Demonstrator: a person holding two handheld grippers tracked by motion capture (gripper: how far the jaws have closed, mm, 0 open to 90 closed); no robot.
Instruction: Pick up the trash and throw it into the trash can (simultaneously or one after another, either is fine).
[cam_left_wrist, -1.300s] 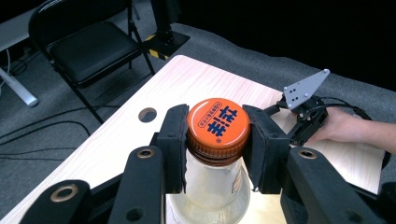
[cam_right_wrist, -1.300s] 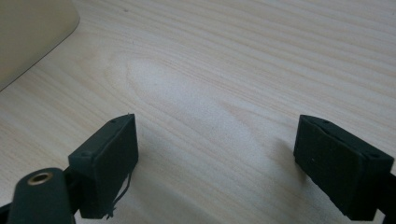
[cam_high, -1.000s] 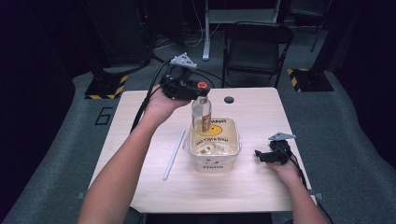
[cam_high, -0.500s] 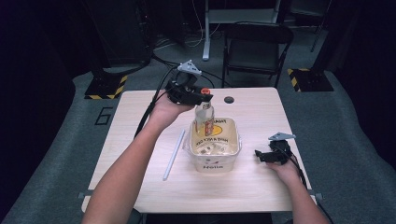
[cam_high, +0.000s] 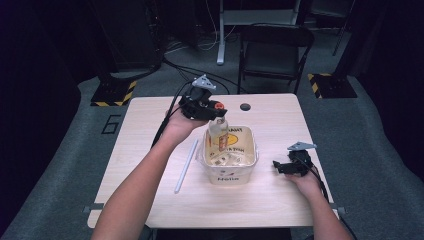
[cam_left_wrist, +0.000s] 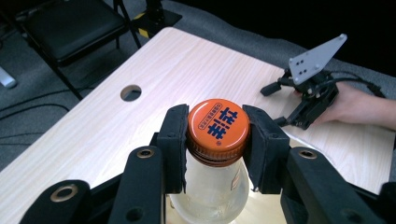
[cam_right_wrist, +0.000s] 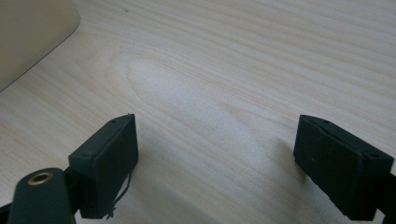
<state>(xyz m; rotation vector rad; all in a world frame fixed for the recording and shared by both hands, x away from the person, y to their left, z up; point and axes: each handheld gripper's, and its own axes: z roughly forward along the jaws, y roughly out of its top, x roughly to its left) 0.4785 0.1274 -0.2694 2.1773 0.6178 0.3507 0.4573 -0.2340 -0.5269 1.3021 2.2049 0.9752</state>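
Note:
A clear bottle (cam_high: 218, 131) with an orange cap (cam_left_wrist: 217, 125) stands upright inside a white tub (cam_high: 229, 170) at the table's middle. My left gripper (cam_high: 214, 111) is shut on the bottle's cap and neck, its pads (cam_left_wrist: 173, 140) pressed against both sides of the cap. The tub holds several small packets around the bottle's base. My right gripper (cam_high: 279, 165) rests on the table to the right of the tub, jaws wide apart with only bare wood (cam_right_wrist: 210, 107) between them. It also appears far off as the right gripper (cam_left_wrist: 306, 95) in the left gripper view.
A white straw-like stick (cam_high: 185, 166) lies on the table left of the tub. A round cable hole (cam_high: 245, 106) sits near the far edge. A black folding chair (cam_high: 272, 47) stands beyond the table.
My left gripper has carried the bottle down and slightly right, lowering it deeper into the tub. The right gripper has stayed where it was.

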